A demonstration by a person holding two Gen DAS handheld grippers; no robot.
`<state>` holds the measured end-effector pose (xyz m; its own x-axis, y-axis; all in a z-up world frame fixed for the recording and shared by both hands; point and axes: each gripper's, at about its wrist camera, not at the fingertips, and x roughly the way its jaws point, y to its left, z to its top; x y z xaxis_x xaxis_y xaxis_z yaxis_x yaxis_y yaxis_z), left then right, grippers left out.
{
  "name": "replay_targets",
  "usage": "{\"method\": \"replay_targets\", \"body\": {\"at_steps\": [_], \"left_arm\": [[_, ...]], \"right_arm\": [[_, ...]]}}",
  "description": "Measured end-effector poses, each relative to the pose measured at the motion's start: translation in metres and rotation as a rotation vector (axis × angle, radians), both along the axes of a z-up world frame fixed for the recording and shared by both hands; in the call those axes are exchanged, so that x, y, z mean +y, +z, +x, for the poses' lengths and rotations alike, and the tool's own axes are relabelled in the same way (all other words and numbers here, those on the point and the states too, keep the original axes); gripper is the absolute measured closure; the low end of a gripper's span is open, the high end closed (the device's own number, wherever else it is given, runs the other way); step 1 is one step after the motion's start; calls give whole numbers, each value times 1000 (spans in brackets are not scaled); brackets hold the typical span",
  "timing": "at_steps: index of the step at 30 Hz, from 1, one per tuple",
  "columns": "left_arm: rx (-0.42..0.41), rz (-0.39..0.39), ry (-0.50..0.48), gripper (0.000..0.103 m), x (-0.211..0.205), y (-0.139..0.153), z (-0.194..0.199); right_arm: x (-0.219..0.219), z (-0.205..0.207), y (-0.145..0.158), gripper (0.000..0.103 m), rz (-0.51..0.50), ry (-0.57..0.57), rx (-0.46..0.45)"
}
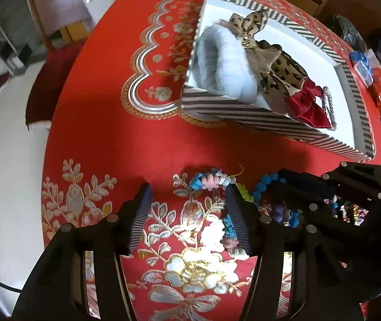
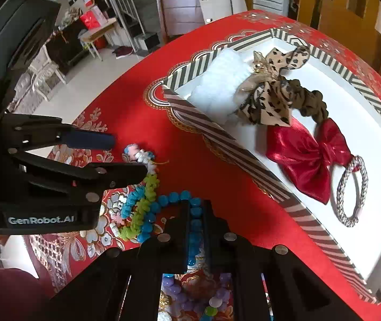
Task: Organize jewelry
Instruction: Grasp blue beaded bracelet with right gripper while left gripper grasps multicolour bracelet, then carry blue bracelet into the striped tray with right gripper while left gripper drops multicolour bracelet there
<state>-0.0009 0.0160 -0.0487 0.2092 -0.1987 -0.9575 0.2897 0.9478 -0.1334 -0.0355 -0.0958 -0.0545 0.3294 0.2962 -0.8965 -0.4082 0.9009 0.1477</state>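
Note:
A striped box (image 1: 244,117) (image 2: 246,157) with a white inside holds a fluffy white scrunchie (image 1: 225,58) (image 2: 217,93), a leopard-print bow (image 1: 278,69) (image 2: 268,101), a red satin bow (image 1: 310,104) (image 2: 308,155) and a silver ring bracelet (image 2: 350,192). My left gripper (image 1: 187,214) (image 2: 129,155) is open over the cloth, by a pastel braided bracelet (image 1: 212,180) (image 2: 139,155). My right gripper (image 2: 197,208) (image 1: 297,184) is shut on a blue bead bracelet (image 2: 195,219) (image 1: 262,184). A green braided bracelet (image 2: 142,206) lies beside it.
The table wears a red cloth with gold embroidery (image 1: 110,139) (image 2: 217,182). More purple and coloured beads (image 2: 185,294) lie under my right gripper. Plastic bags and small items (image 1: 377,80) sit at the right. Chairs (image 2: 182,2) stand beyond the table edge.

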Motion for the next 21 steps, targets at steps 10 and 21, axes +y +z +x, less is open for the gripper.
{"method": "replay_targets", "body": {"at_steps": [10, 21], "left_arm": [[-11, -136, 28, 101, 12, 16, 1], [-23, -96, 104, 50, 3, 22, 2]], "right_arm": [[-36, -23, 39, 95, 169, -94, -40], [-65, -46, 76, 95, 225, -156, -99]]}}
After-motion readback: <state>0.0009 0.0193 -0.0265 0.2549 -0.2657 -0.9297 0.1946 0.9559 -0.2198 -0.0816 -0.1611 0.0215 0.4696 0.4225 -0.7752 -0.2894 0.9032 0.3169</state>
